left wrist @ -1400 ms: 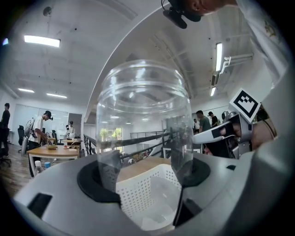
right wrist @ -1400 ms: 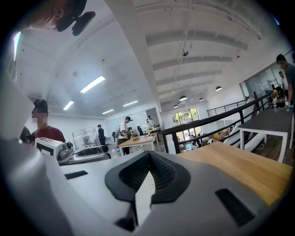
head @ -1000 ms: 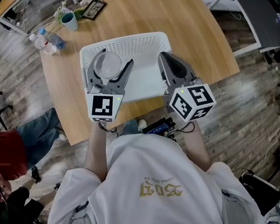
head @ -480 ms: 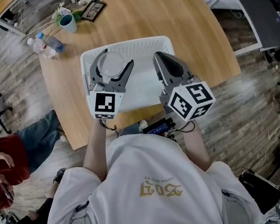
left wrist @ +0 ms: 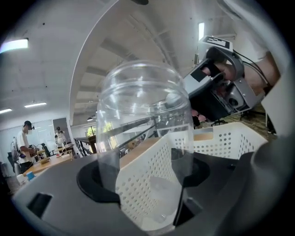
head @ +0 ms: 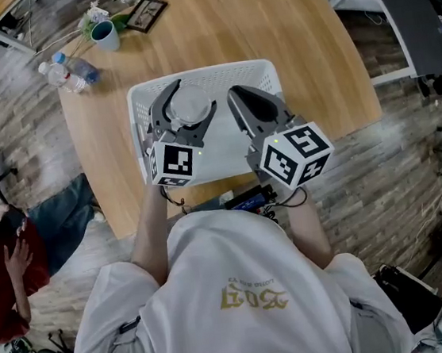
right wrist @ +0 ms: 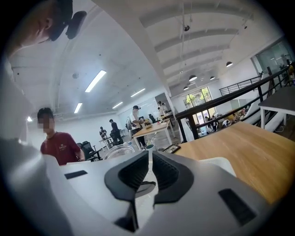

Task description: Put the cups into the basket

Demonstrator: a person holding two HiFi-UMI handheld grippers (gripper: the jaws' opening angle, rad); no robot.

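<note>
Near wall and part of the floor of the white basket (head: 224, 74) masked in the head view by the left gripper (head: 193, 95) and right gripper (head: 235, 98). Cropped by that view's left edge, a person in red (head: 2, 278). Far-off figures (right wrist: 135, 117) in the right gripper view too small to make out.

Left gripper (head: 193, 97) with its clear cup (head: 190, 107) shifts toward 3 o'clock over the basket (head: 216, 75). Right gripper (head: 237, 96) swings toward 9 o'clock, narrowing the gap between them.
</note>
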